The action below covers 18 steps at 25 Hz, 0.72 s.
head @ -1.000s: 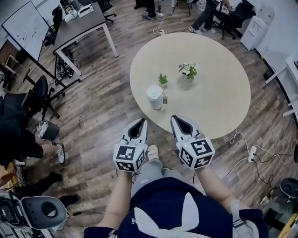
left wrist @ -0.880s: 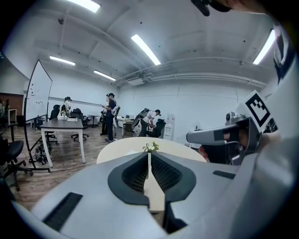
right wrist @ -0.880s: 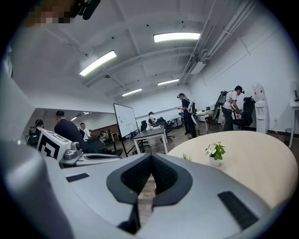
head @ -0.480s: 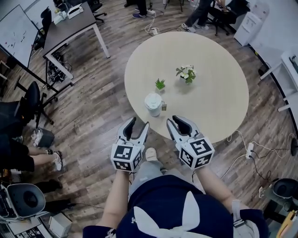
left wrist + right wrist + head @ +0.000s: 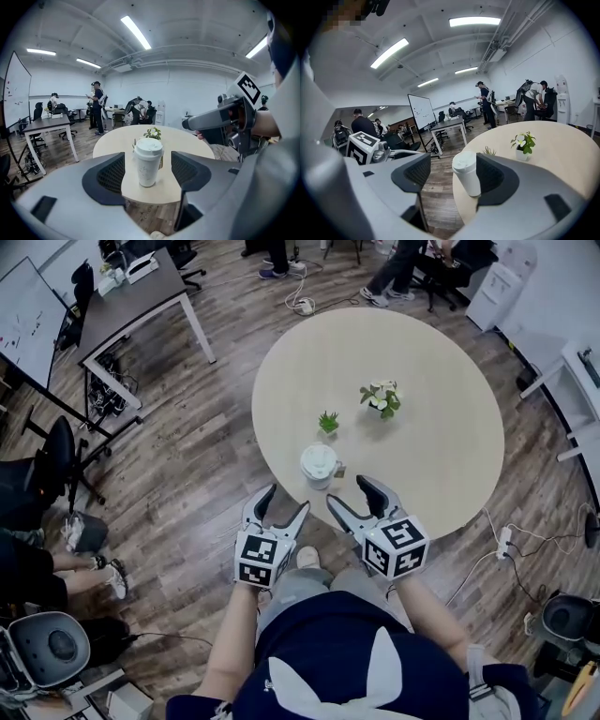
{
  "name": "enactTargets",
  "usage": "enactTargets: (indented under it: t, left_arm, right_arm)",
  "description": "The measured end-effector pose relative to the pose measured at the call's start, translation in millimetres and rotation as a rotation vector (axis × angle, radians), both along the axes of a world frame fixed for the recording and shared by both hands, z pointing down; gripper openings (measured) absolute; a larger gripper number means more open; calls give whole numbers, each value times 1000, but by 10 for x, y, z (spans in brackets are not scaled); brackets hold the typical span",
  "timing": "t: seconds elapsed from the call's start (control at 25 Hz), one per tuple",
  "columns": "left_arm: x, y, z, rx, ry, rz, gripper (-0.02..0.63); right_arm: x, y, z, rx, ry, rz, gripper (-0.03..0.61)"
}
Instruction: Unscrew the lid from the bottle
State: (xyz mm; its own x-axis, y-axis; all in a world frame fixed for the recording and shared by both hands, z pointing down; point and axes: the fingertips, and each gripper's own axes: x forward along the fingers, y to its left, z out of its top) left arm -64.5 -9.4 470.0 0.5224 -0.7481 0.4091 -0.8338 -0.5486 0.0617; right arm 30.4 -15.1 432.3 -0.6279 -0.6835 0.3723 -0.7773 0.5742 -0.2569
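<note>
now the left hand-held gripper [image 5: 287, 501] has its jaws wide apart; they have just been opening, and nothing sits between the pads. it hangs over the wood floor [image 5: 197, 456], just short of the worktop [image 5: 441, 437] edge, pointing forward and a little down. in the left gripper view the bottle [image 5: 319, 466] shows through the gap, centred between the two dark pads, but it stands beyond the tips and is not touched.

the right hand-held gripper [image 5: 345, 490] is open too, a bit less widely, and its jaws have likewise just been opening. it holds nothing. its tips reach the worktop rim, near the bottle and to its right in the head view. in the right gripper view the bottle shows toward the right-hand pad, ahead of it, with no contact visible.

the bottle is white, cup-shaped and narrower at the base. it stands upright on the round, pale worktop close to the near edge. its lid [image 5: 318, 459], white and slightly domed, is on. farther back on the worktop are a small green plant [image 5: 328, 422] and a pot of white flowers [image 5: 381, 399], both well apart from the grippers.
</note>
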Motion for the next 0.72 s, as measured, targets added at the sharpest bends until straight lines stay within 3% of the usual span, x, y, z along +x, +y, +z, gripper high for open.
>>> enactTargets:
  t: [0.72]
  left_arm:
    - [130, -298, 501, -77, -103, 112, 325]
  right_arm:
    - [-198, -352, 268, -59, 63, -24, 390]
